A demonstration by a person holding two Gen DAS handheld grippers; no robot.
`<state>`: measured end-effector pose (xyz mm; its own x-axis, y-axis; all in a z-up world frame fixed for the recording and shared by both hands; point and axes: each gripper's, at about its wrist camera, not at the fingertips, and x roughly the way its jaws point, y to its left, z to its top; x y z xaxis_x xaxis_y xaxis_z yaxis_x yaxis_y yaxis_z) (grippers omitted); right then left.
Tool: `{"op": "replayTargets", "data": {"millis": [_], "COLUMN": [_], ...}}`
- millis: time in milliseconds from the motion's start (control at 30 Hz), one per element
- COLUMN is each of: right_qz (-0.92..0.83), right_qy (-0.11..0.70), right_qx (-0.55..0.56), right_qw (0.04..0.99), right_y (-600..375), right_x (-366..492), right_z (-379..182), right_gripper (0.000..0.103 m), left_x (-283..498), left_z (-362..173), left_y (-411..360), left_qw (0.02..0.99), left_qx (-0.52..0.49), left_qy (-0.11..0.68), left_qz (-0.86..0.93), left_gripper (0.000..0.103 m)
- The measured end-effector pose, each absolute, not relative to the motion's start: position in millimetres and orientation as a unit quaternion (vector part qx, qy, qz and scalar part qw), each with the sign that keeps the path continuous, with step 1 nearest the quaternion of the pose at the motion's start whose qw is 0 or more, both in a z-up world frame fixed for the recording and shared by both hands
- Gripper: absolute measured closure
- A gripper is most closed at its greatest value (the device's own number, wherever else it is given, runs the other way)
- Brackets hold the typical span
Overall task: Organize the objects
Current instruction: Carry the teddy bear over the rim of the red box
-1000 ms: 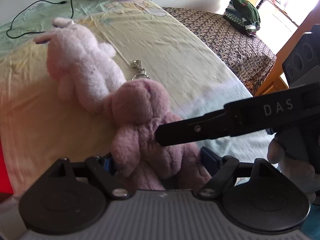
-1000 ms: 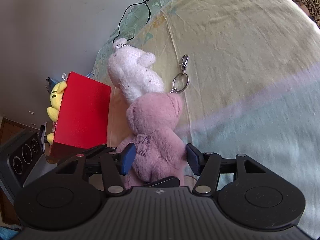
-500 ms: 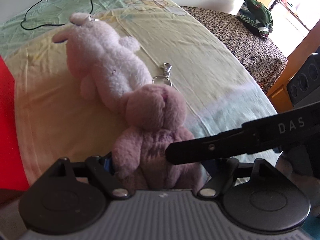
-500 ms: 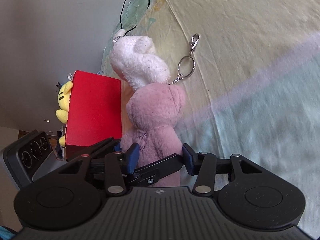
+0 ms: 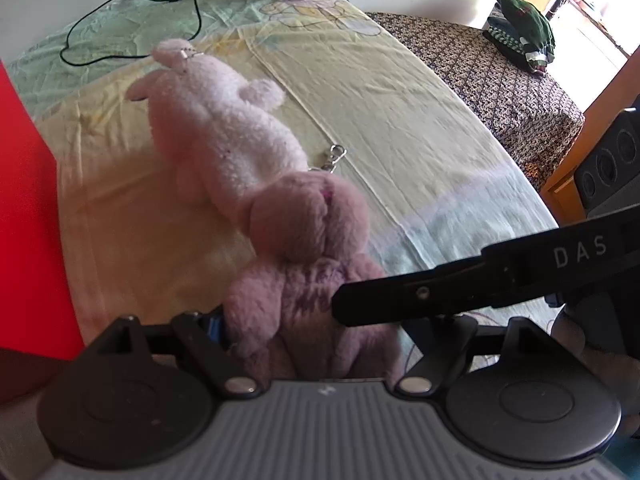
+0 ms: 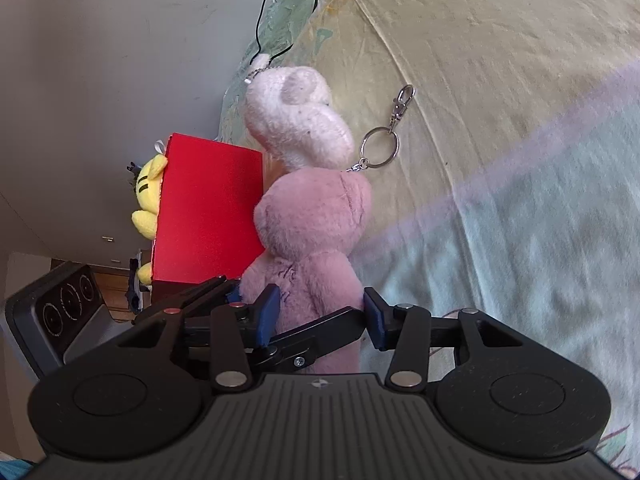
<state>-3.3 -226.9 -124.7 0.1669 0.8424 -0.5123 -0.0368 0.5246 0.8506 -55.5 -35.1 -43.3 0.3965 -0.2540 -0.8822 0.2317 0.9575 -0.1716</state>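
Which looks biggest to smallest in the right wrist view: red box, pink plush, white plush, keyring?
1. pink plush, though it is nearest the camera, so unsure against the box
2. red box
3. white plush
4. keyring, clearly smallest

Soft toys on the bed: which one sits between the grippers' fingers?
The darker mauve-pink bear, the one with the metal keyring at its head. The paler pink plush lies beyond it, ungripped; the yellow toy sits behind the red box.
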Motion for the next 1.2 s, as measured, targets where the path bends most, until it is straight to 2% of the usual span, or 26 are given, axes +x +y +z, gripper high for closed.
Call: {"op": "replayTargets", "data": {"millis": [733,1200], "right_qz": [0.283,0.29], "right_qy": [0.496,0.458], "right_qx": [0.388,0.371], "right_qw": [0.723,0.754], "right_y": [-155,-104], "right_x": [-78,-110], "right_z": [-85,-39], "right_gripper": [0.055,0.055], "left_x": [-111,-147], "left_z": [-5,37], "left_y": [32,88], "left_qw": [0.846,0.87], "left_qx": [0.039,0.036], "left_qy": [0.49,0.431], "left_qz": [-0.207,-0.238], "left_gripper": [0.022,0.022]}}
